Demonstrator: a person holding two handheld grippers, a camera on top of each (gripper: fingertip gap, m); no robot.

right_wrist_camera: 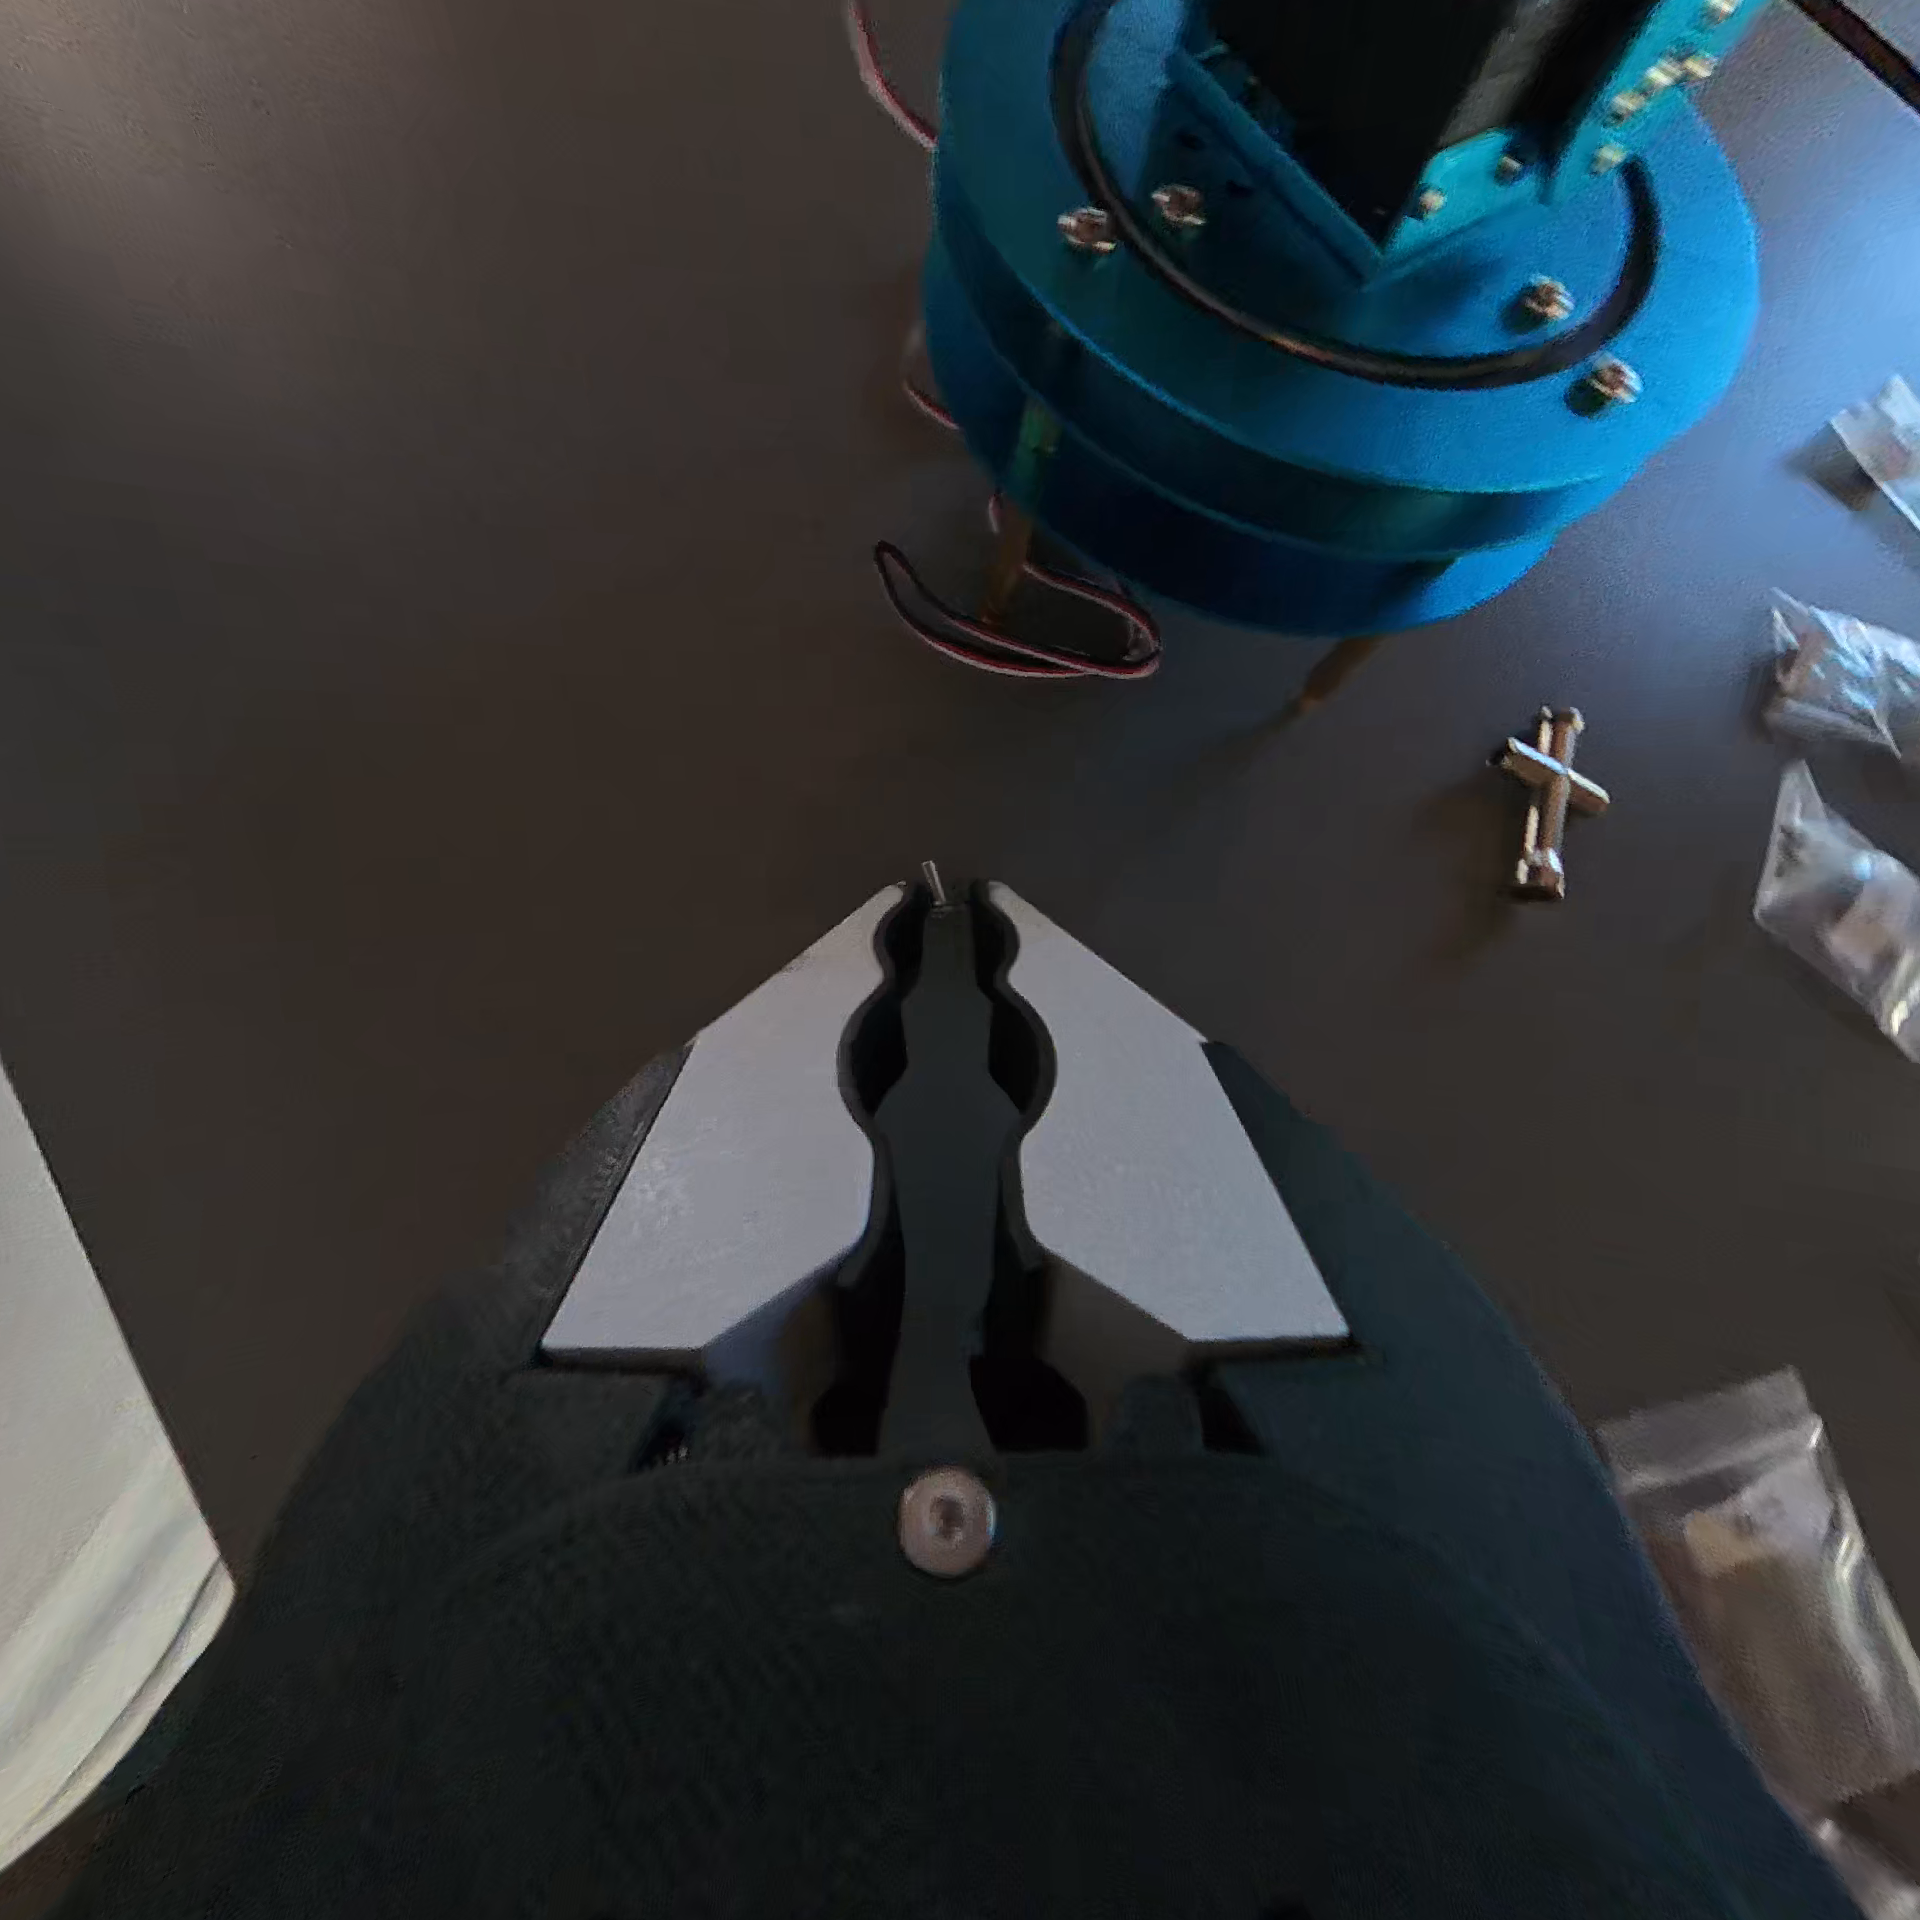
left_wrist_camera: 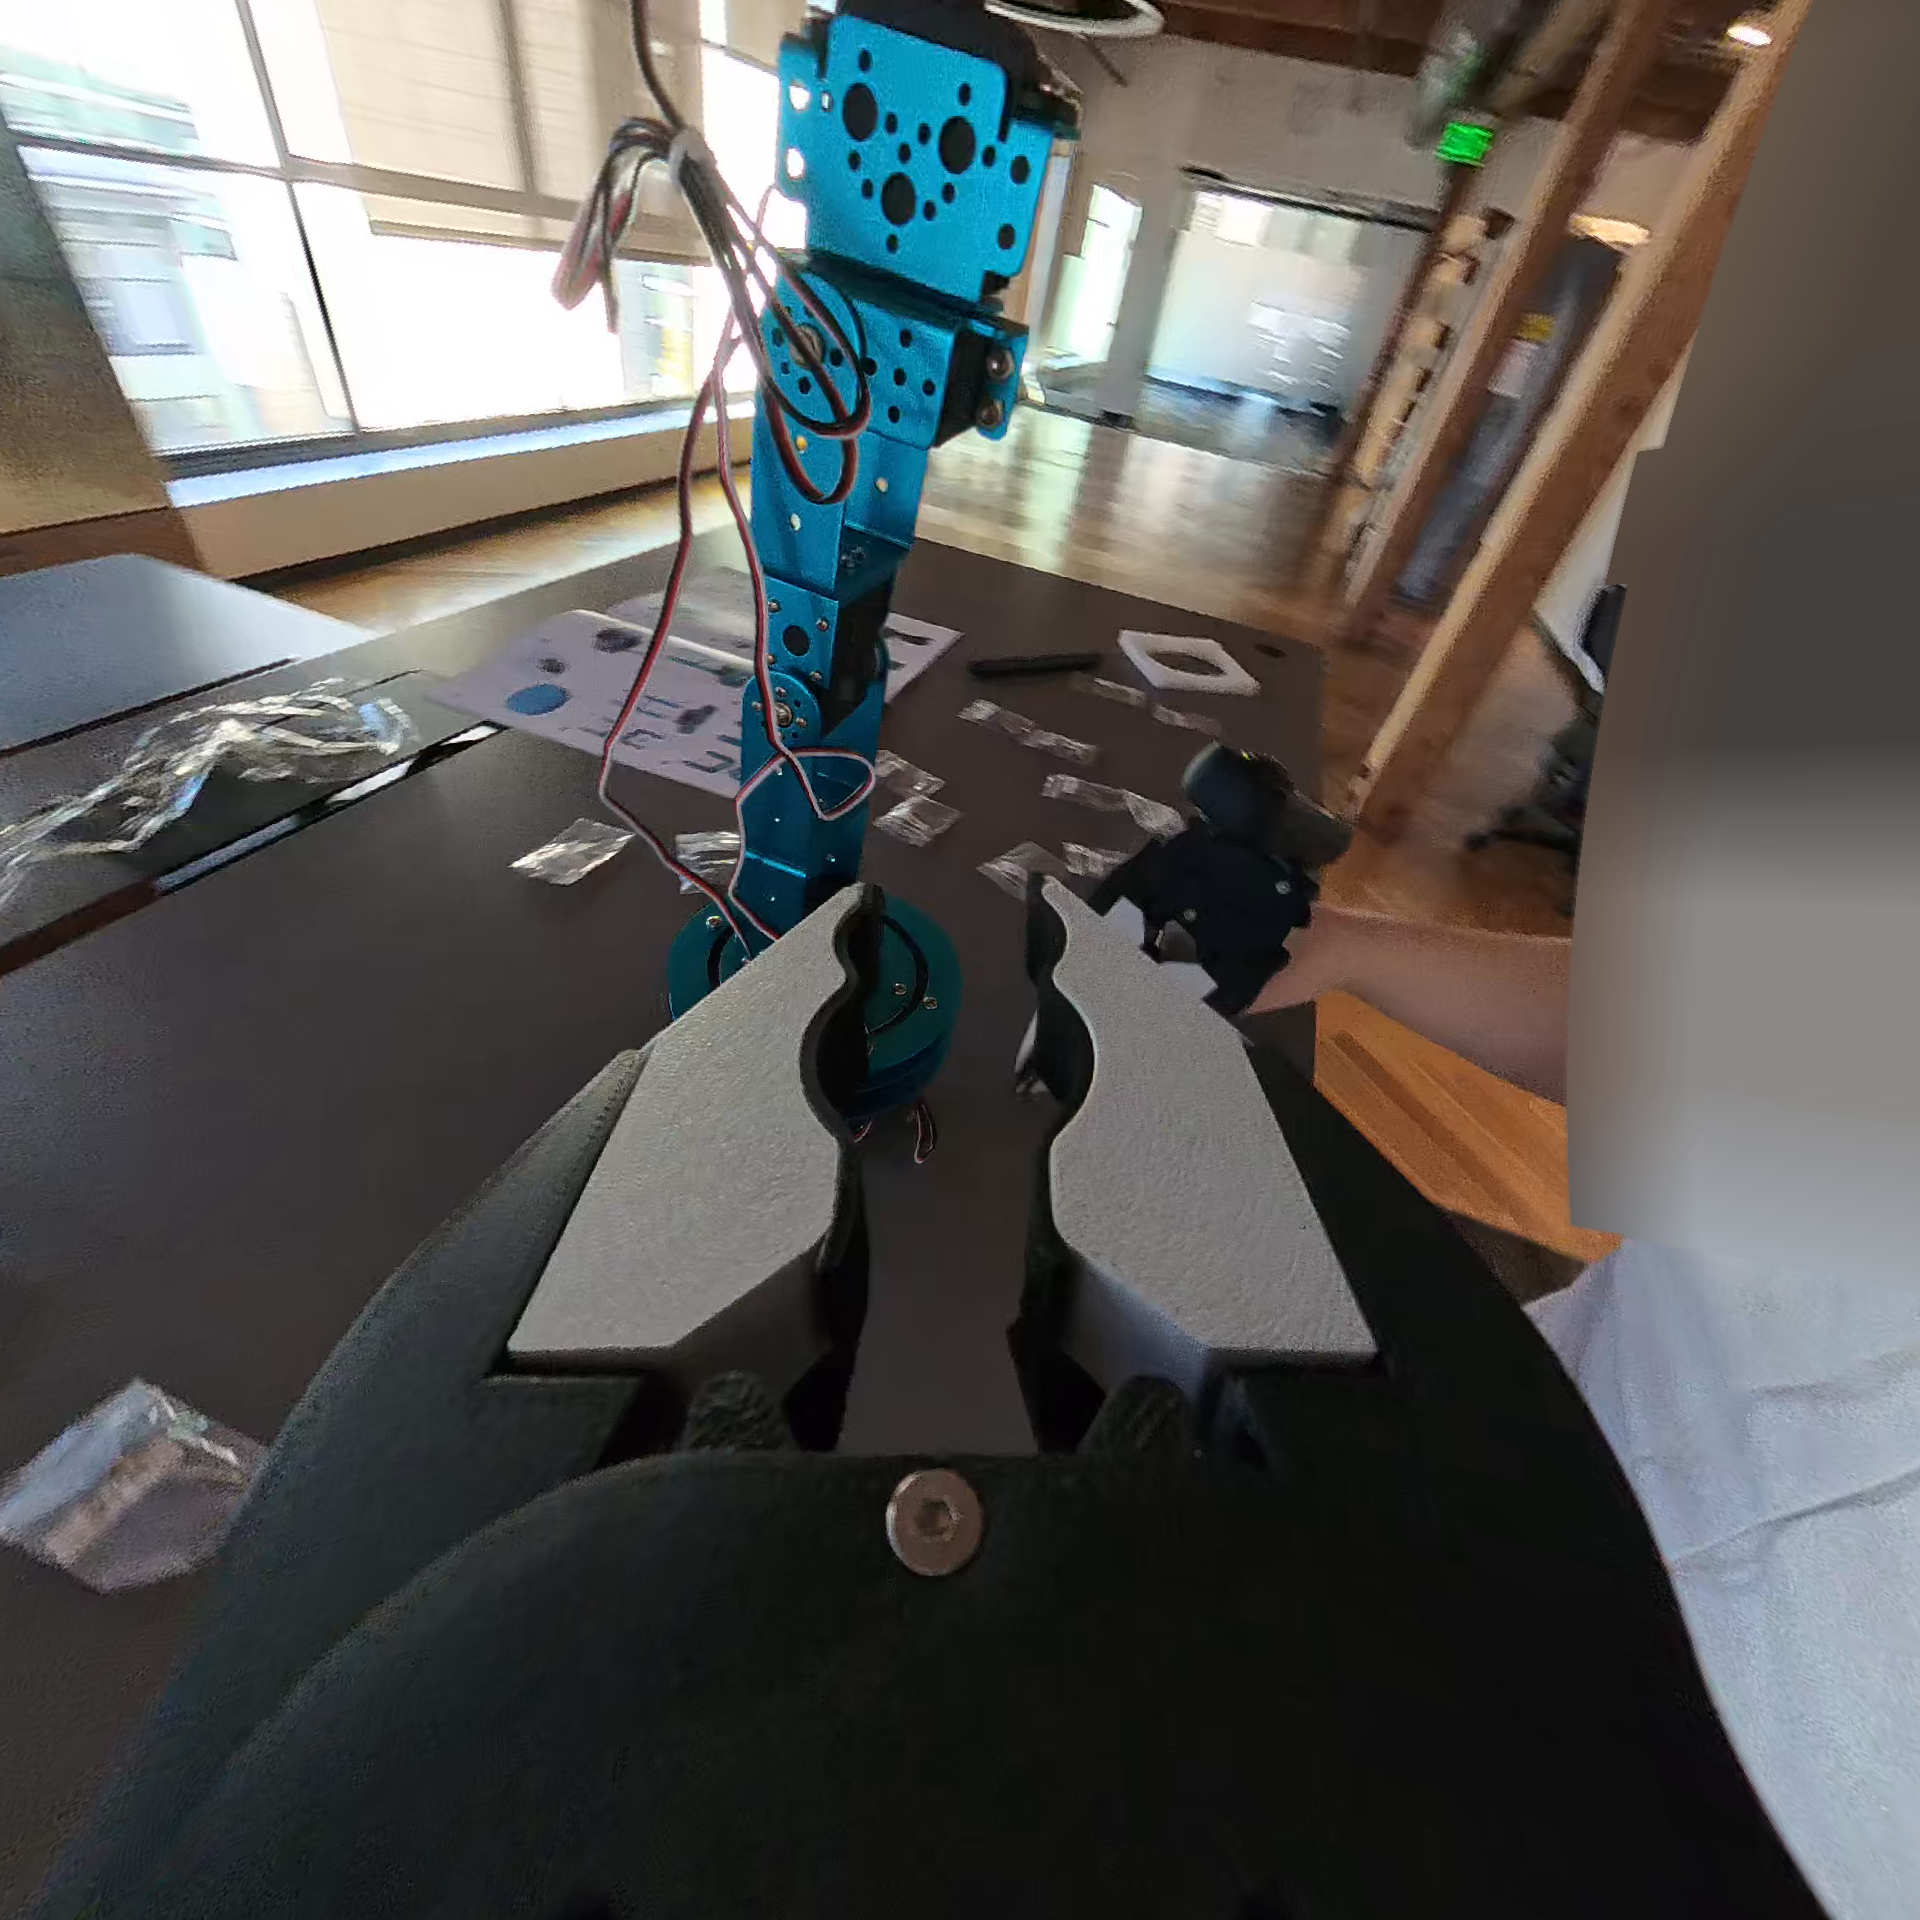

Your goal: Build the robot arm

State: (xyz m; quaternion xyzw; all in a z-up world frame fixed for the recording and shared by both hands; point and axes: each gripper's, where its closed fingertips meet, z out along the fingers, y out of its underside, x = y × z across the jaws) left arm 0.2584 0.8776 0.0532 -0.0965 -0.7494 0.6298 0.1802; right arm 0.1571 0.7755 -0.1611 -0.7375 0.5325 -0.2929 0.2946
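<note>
A blue metal robot arm (left_wrist_camera: 831, 436) stands upright on a round blue base (left_wrist_camera: 894, 997) on the dark table (left_wrist_camera: 312, 1039), with red, white and black wires (left_wrist_camera: 707, 499) hanging down it. My left gripper (left_wrist_camera: 951, 904) is open and empty, its fingertips just short of the base. In the right wrist view my right gripper (right_wrist_camera: 937, 896) is shut on a tiny metal screw (right_wrist_camera: 933, 883) held at its tips, above the table and in front of the round blue base (right_wrist_camera: 1330, 416). The other gripper (left_wrist_camera: 1226, 883) shows dark at the right of the left wrist view.
A metal cross-shaped wrench (right_wrist_camera: 1548, 800) lies right of the base. Several small clear plastic bags (right_wrist_camera: 1849, 914) of parts lie at the right, and more (left_wrist_camera: 1039, 727) lie behind the arm. A printed sheet (left_wrist_camera: 665, 686), a white frame (left_wrist_camera: 1184, 660) and crumpled plastic (left_wrist_camera: 187, 769) lie farther off. My hands' fingertips stand some 25 cm from each other. The metal cross-shaped wrench (right_wrist_camera: 1548, 800) lies some 12 cm from my right tips, 30 cm from my left tips.
</note>
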